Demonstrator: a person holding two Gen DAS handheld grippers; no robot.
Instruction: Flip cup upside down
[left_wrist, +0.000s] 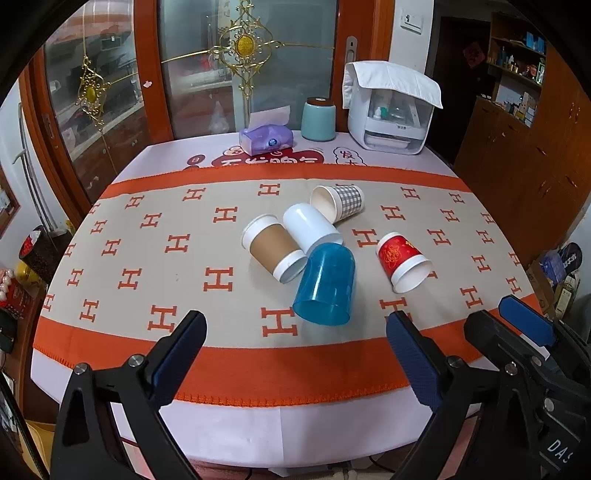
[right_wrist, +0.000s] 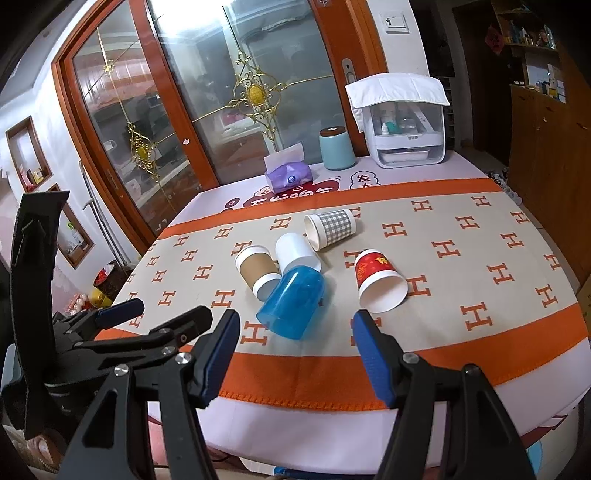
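Blue cup (left_wrist: 325, 284): lies on its side in the middle of the worktop (left_wrist: 147, 206), mouth toward the near edge. Its closed end touches the white cup.
White cup (left_wrist: 310, 227): on its side, between the brown cup and the check cup.
Brown cup (left_wrist: 273, 248): on its side just left of the blue cup, touching the white cup.
Check cup (left_wrist: 338, 203): on its side behind the white cup, mouth to the left.
Red cup (left_wrist: 402, 262): on its side to the right, apart from the others, mouth toward the near edge.
Left gripper (left_wrist: 295, 354): over the near edge of the worktop. Its jaws are spread wide and hold nothing. The blue cup is just ahead of them.
Right gripper (right_wrist: 293, 354): over the near edge too, beside the left one. Its jaws are wide apart and hold nothing.
Far edge: a purple tissue pack (left_wrist: 266, 138), a teal jar (left_wrist: 318, 120) and a white box (left_wrist: 391, 110) with a cloth on top.
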